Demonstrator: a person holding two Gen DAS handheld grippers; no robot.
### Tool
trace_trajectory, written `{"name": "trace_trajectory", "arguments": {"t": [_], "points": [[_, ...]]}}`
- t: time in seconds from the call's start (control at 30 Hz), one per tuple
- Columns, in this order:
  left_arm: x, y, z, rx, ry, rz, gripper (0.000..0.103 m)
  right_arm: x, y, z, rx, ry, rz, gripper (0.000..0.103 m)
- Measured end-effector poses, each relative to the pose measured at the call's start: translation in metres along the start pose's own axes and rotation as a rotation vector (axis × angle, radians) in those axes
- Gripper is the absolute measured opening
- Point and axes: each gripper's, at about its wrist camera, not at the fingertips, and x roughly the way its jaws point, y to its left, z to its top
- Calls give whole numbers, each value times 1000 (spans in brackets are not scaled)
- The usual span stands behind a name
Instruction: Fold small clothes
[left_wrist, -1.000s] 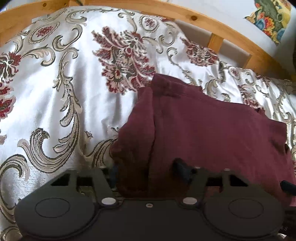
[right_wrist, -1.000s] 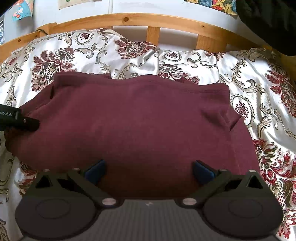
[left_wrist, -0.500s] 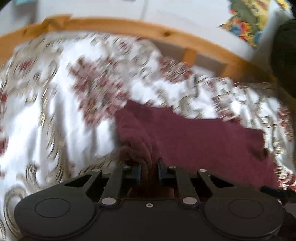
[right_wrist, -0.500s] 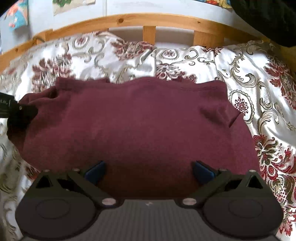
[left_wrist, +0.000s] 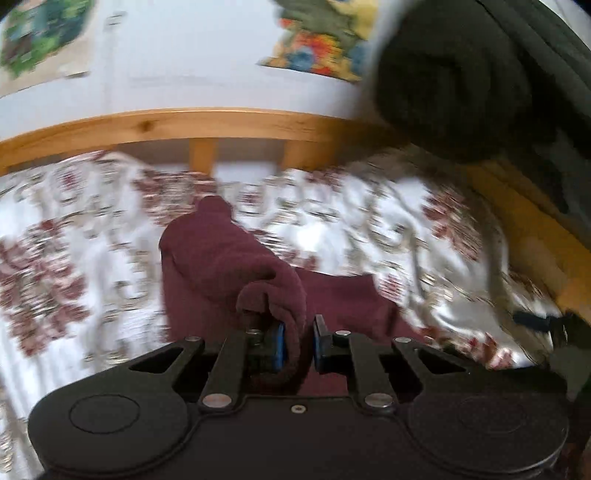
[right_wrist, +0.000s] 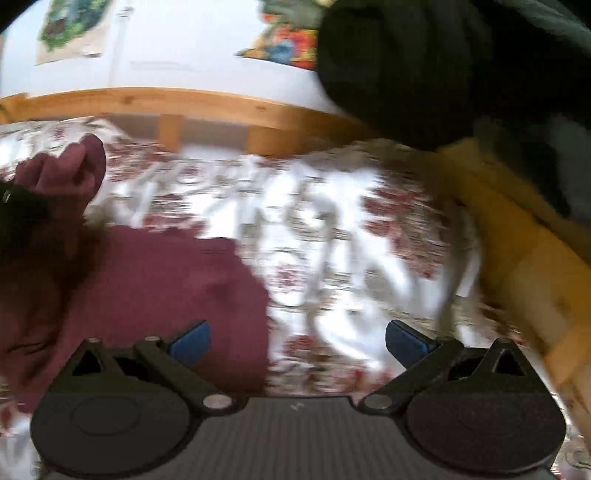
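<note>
A maroon garment (left_wrist: 221, 266) lies on the floral bedspread (left_wrist: 74, 258). My left gripper (left_wrist: 297, 341) is shut on the garment's left edge and holds a bunched fold of it lifted above the rest. In the right wrist view the garment (right_wrist: 159, 280) lies at the lower left, with the lifted fold (right_wrist: 70, 170) at the far left beside the left gripper's black body. My right gripper (right_wrist: 297, 341) is open and empty, its left finger over the garment's right edge and its right finger over the bedspread (right_wrist: 332, 229). Both views are blurred by motion.
A wooden bed frame (left_wrist: 184, 125) runs along the back and down the right side (right_wrist: 517, 240). A dark fabric mass (left_wrist: 461, 81) hangs at the upper right. Colourful pictures (left_wrist: 321, 48) are on the white wall.
My left gripper closed on the garment's left edge, lifted it and carried it rightward over the rest. My right gripper stayed open and swung right, off the garment's middle.
</note>
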Motion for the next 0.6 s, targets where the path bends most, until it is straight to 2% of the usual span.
{"name": "trace_trajectory", "arguments": {"t": [0.17,0.27,0.4,0.47,0.6], "points": [[31,-51,-17,80,51,-47,16,13,-43,-10,137,42,-13,103],[42,-66,-30,94,79,-88,10,20,-61,-18,226,69,-2,103],[45,-78,-43,103,122,-114,14,25,-73,-23,331,87,52,103],[42,-81,-46,121,120,-117,18,26,-75,-23,360,89,78,103],[31,-78,-46,87,116,-160,37,29,-74,-23,382,98,98,103]]}}
